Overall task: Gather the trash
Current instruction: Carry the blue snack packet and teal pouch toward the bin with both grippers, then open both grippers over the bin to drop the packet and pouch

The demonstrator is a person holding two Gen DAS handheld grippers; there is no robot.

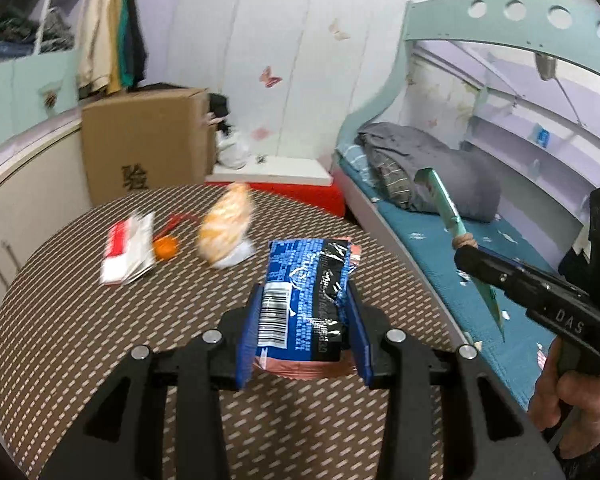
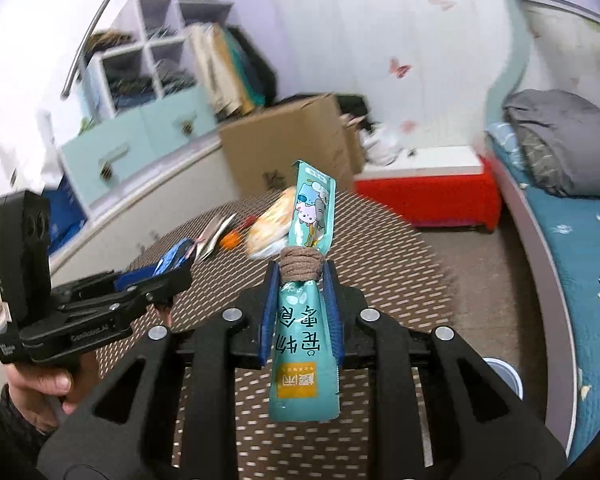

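Left gripper was clamped w/ both pads on a blue wrapper, held up over the table. Right gripper was closed on a teal packet, tied w/ a brown band. So 2 pcs picked up. Left to collect, ahead of left gripper: red-white wrapper, orange ball, bread bag. No bin identifiable; task approx. halfway.
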